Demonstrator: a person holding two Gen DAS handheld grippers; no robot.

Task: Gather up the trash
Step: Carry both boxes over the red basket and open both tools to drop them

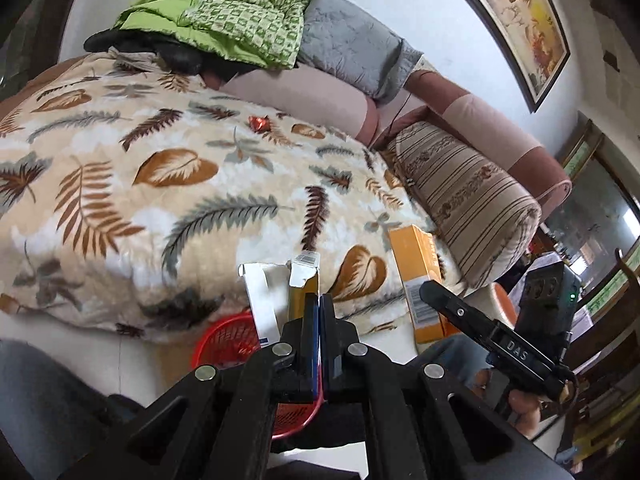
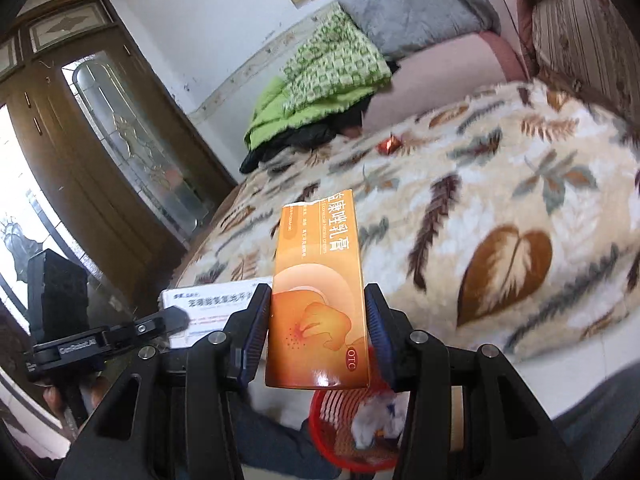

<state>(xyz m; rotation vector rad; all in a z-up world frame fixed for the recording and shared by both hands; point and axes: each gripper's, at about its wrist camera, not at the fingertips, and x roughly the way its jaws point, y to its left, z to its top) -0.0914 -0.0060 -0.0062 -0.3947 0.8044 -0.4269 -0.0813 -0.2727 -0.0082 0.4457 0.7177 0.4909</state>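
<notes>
Right gripper (image 2: 316, 332) clamps a glossy orange carton (image 2: 318, 292) upright above the red mesh basket (image 2: 340, 432); left gripper (image 1: 319, 312) pinched tight on a flattened white box (image 1: 260, 300). Beyond, crinkled red wrapper (image 1: 258, 123) on fleecy leaf-print blanket (image 1: 160, 184)

My right gripper (image 2: 318, 332) has its blue pads pressed on both long sides of an orange ointment carton (image 2: 318, 300), holding it upright above a red mesh basket (image 2: 352, 432) with crumpled white paper inside. To my left the other gripper (image 2: 176, 318) carries a flat white medicine box (image 2: 208, 308). Beyond lies a leaf-patterned blanket (image 2: 500, 208) with a small red wrapper (image 2: 390, 145) on it.
</notes>
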